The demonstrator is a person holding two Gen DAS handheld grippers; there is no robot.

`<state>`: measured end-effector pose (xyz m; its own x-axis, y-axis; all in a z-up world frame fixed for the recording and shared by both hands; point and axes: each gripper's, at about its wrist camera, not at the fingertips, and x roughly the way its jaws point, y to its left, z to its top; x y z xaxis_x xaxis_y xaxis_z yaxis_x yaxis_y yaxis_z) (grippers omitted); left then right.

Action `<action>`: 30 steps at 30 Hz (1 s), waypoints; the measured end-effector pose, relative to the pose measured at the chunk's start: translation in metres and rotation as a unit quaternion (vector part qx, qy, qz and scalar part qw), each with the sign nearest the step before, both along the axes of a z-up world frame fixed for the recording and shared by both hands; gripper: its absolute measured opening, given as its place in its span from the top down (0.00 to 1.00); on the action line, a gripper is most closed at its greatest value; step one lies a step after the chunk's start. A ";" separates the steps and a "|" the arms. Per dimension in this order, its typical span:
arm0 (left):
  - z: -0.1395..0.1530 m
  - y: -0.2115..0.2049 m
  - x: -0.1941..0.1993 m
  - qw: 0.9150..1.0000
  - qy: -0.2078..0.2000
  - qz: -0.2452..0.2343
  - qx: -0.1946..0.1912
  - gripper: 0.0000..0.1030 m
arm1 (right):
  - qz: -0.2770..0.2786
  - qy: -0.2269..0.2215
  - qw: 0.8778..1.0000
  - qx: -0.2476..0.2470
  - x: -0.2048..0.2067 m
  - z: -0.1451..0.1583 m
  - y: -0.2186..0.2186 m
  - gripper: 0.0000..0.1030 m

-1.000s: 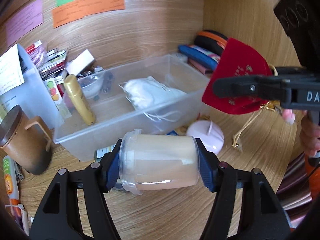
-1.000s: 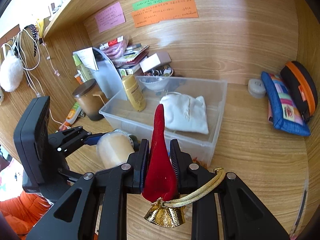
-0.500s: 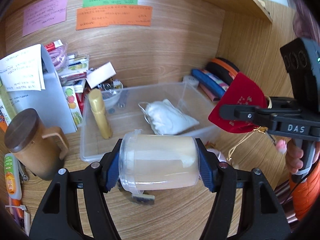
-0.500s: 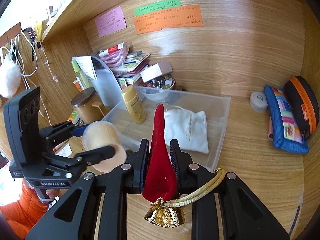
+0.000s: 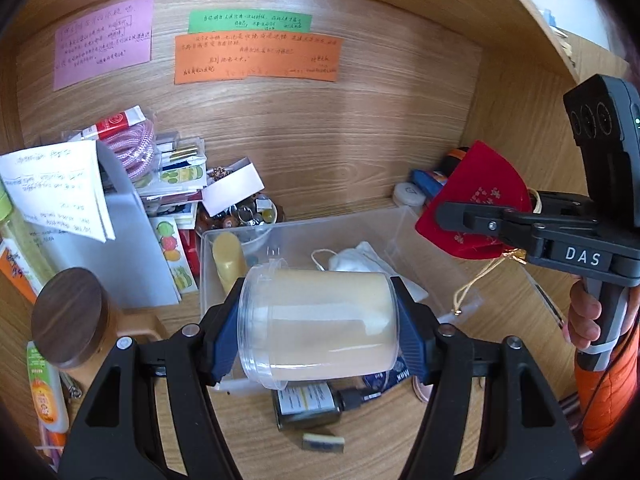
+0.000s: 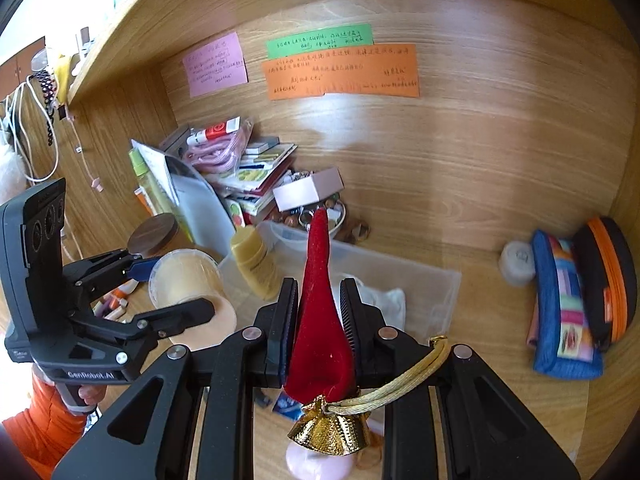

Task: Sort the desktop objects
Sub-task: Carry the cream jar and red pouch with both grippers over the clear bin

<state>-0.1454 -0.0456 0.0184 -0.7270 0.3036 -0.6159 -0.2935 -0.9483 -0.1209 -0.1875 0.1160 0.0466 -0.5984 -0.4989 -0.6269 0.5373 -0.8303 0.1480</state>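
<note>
You have both loads in the air above the clear plastic bin (image 5: pixel 400 216), so this step is mid-carry. The translucent jar (image 5: pixel 318 326) lies sideways between the pads of your left gripper (image 5: pixel 318 330), pinched end to end: its long axis runs left to right across the fingers, lid end to your left, base to your right. It hangs over the near edge of the bin.

Your right gripper (image 6: pixel 319 320) is pressed together on the red velvet pouch (image 6: pixel 320 300). The pouch stands edge-on between the fingers, long axis pointing forward and up along them, its gold gathered neck (image 6: pixel 330 428) and cord hanging back toward you.

Inside the bin already lie a yellow bottle (image 5: pixel 229 264) and a white drawstring bag (image 5: pixel 360 260), so I judge part of the sorting done. Left out on the desk below are a small dark bottle (image 5: pixel 308 404), a tiny eraser-like block (image 5: pixel 322 441) and a pink rounded object (image 6: pixel 318 466). The pencil cases (image 6: pixel 568 300) sit well apart at your right, the wooden-lidded mug (image 5: pixel 68 320) at your left.

Neither load is set down yet; both placements remain.
</note>
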 end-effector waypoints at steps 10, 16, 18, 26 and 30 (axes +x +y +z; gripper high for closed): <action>-0.017 0.017 -0.041 0.999 -0.011 0.006 -0.040 0.36 | -0.004 -0.024 0.999 0.027 -0.040 -0.035 -0.015 0.81; -0.033 0.026 -0.066 0.998 -0.029 0.001 -0.050 0.36 | -0.009 -0.048 0.998 0.038 -0.059 -0.058 -0.010 0.81; -0.038 0.028 -0.073 0.998 -0.035 -0.001 -0.052 0.36 | -0.007 -0.053 0.998 0.041 -0.063 -0.063 -0.009 0.81; -0.050 0.035 -0.088 0.997 -0.046 -0.003 -0.059 0.36 | -0.006 -0.063 0.996 0.061 -0.075 -0.081 -0.007 0.80; -0.054 0.036 -0.092 0.997 -0.049 0.000 -0.068 0.36 | -0.005 -0.061 0.996 0.069 -0.079 -0.086 -0.008 0.80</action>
